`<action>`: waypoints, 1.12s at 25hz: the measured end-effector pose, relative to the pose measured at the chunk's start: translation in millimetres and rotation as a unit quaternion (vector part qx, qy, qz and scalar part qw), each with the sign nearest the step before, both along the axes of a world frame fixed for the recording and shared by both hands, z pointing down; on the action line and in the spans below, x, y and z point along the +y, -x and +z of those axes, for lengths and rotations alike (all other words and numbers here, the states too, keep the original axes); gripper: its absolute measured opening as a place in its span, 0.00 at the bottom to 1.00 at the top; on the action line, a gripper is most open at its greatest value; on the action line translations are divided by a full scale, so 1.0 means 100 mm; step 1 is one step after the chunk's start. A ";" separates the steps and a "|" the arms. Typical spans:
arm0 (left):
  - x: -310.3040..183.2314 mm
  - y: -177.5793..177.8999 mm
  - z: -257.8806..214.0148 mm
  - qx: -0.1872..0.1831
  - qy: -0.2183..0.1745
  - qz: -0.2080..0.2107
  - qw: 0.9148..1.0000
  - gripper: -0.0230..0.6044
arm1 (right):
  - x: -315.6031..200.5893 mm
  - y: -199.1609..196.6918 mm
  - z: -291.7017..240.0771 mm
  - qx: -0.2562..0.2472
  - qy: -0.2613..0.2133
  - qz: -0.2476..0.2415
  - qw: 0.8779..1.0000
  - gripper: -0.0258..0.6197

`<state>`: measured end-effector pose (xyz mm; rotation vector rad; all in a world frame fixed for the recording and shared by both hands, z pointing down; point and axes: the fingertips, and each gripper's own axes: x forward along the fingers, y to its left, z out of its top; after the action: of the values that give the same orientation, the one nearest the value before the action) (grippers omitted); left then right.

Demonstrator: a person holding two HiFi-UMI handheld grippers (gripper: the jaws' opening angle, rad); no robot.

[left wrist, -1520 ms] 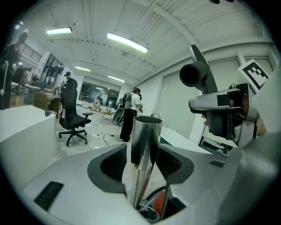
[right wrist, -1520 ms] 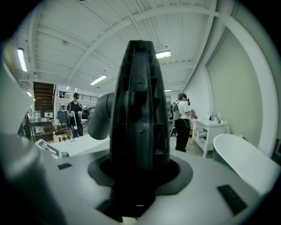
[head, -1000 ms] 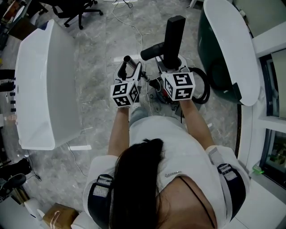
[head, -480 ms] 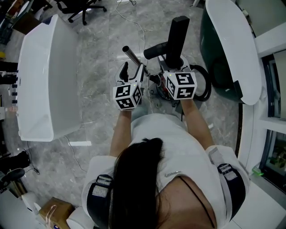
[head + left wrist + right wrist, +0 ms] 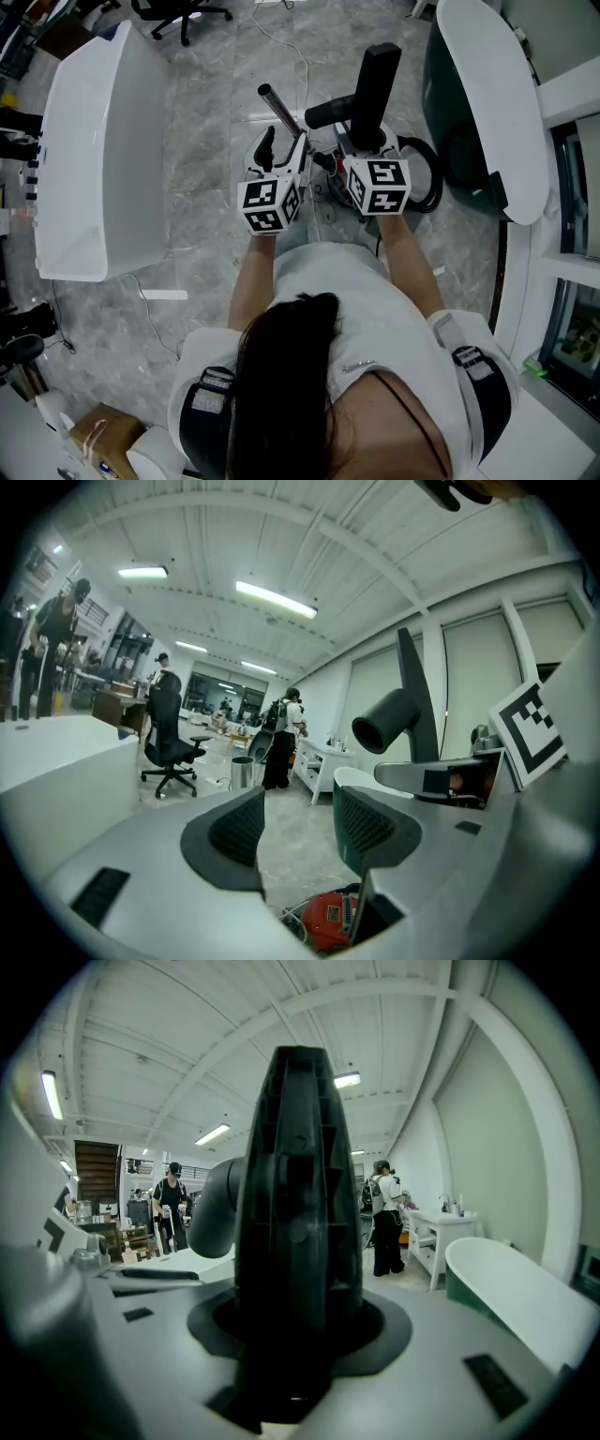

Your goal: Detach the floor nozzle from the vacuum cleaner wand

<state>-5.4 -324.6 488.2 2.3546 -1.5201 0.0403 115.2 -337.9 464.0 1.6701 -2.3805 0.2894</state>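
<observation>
Head view: floor nozzle (image 5: pixel 378 80) upright and off the floor (image 5: pixel 206 187), clamped near its base by the right gripper (image 5: pixel 372 148); silver wand (image 5: pixel 279 108) slanting just beside the left gripper (image 5: pixel 281 150), its bare end apart from the nozzle's neck (image 5: pixel 328 111); joint looks already parted, so the step in hand is judged to be drawing the two pieces well apart.

Left gripper view: fingers (image 5: pixel 234 832) released and spread, nothing between them; neck's open mouth up to the right, a red part (image 5: pixel 328 922) low beyond the fingers; best to close these fingers on the wand before going further, lest it topple.

Right gripper view: fingers clenched on the nozzle, which fills the middle of the view; hold that clamp firm; pull along the neck's own line, not sideways; then lower the nozzle flat onto bare floor, clear of the black hose (image 5: pixel 427 183).
</observation>
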 end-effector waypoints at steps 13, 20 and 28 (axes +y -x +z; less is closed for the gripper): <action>0.24 0.12 -0.18 -0.025 -0.018 -0.019 0.999 0.24 | 0.22 0.09 0.08 0.003 0.008 0.008 1.000 0.36; 0.37 0.10 -0.27 -0.016 -0.030 -0.034 0.999 0.12 | 0.33 0.02 0.07 0.007 0.010 0.014 1.000 0.36; 0.43 0.06 -0.30 -0.014 -0.020 -0.033 0.999 0.05 | 0.42 0.11 0.09 0.010 0.010 0.002 1.000 0.36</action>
<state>-11.1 -281.4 458.5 2.3424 -1.6260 0.0268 104.3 -296.2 472.8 1.6612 -2.3523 0.2929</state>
